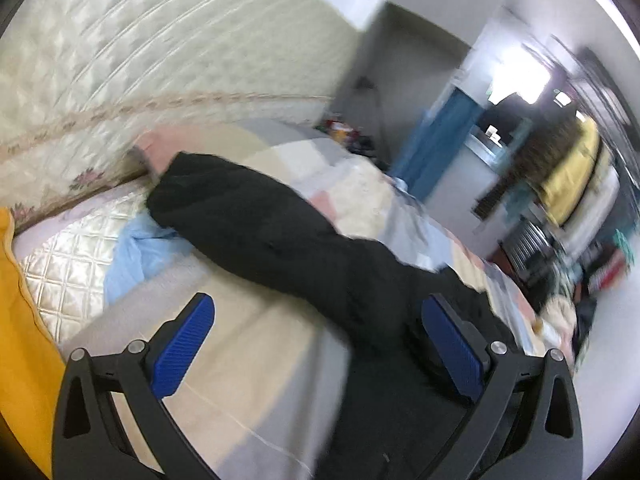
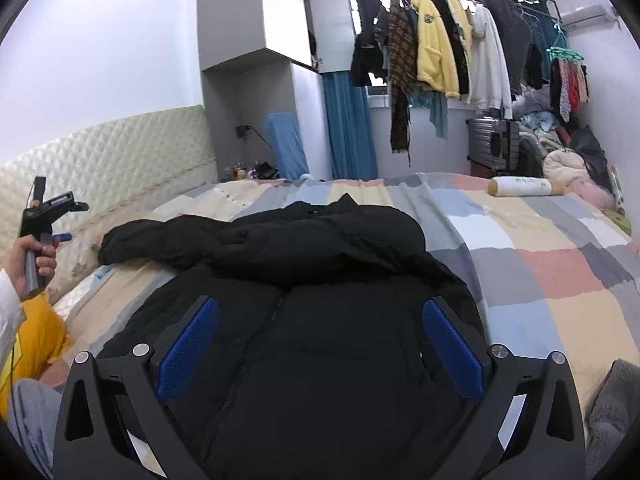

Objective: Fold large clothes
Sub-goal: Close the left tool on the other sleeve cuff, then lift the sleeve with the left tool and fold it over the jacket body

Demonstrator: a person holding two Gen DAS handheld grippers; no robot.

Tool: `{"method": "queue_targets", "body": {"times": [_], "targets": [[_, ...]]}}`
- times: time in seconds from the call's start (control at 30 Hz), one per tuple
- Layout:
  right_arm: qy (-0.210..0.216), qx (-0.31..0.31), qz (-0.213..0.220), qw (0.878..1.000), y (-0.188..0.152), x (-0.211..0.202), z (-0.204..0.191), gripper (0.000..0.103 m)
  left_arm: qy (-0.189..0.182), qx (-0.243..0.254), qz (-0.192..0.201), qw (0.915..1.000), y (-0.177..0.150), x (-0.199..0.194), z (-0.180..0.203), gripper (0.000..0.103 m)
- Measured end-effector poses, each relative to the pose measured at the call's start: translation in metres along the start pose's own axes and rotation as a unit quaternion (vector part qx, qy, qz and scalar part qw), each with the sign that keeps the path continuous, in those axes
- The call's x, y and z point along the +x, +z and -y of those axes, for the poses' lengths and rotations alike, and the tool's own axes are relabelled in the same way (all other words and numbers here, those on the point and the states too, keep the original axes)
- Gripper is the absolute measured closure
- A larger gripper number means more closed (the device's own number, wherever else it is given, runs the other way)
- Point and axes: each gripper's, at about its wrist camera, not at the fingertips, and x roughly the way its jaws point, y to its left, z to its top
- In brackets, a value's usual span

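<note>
A large black padded jacket (image 2: 320, 264) lies on the bed, zip up, one sleeve (image 2: 160, 236) stretched left toward the headboard. My right gripper (image 2: 320, 332) is open and empty just above the jacket's body. My left gripper (image 1: 316, 328) is open and empty, held in the air; its view is blurred and shows the black sleeve (image 1: 260, 216) running across the bed. The left gripper also shows in the right wrist view (image 2: 60, 220), raised in a hand at the far left, apart from the jacket.
The bed has a patchwork cover (image 2: 540, 248) and a quilted cream headboard (image 2: 120, 152). A rolled white cushion (image 2: 520, 188) lies at the far side. A clothes rack (image 2: 460, 40), a suitcase (image 2: 494, 144) and clothes piles stand beyond. A yellow garment (image 1: 20, 340) and a light blue cloth (image 1: 132, 248) lie at left.
</note>
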Motion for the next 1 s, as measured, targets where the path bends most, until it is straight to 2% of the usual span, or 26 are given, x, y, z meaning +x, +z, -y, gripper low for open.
{"method": "queue_targets", "body": {"times": [0.2,0.43,0.6,0.73,0.8,0.9,0.97,1.0], "targets": [[-0.026,0.007,-0.009,1.000,0.000,0.016,-0.004,0.000,0.002,-0.074,-0.013,0.9972,0.023,0.065,-0.074,0.001],[-0.056,0.016,-0.035,0.998,0.002,0.048,-0.013,0.000,0.006,-0.129,-0.026,0.9913,0.037,0.134,-0.136,0.001],[-0.058,0.051,-0.070,0.995,0.005,0.078,-0.011,0.000,-0.019,-0.198,-0.022,0.9798,0.039,0.175,-0.179,0.001],[-0.069,0.082,-0.082,0.991,0.005,0.091,-0.004,0.000,-0.032,-0.236,-0.007,0.9713,0.038,0.194,-0.196,0.001],[-0.079,0.084,-0.082,0.990,0.006,0.093,-0.003,0.000,-0.041,-0.243,-0.001,0.9691,0.039,0.201,-0.198,0.006],[-0.089,0.093,-0.081,0.988,0.007,0.095,-0.001,0.000,-0.058,-0.245,0.012,0.9678,0.041,0.203,-0.193,0.019],[-0.086,0.103,-0.089,0.987,0.005,0.099,0.003,0.000,-0.063,-0.236,0.009,0.9697,0.043,0.203,-0.186,0.036],[-0.088,0.104,-0.092,0.986,0.006,0.101,0.003,0.000,-0.059,-0.229,0.009,0.9716,0.045,0.201,-0.183,0.041]]}}
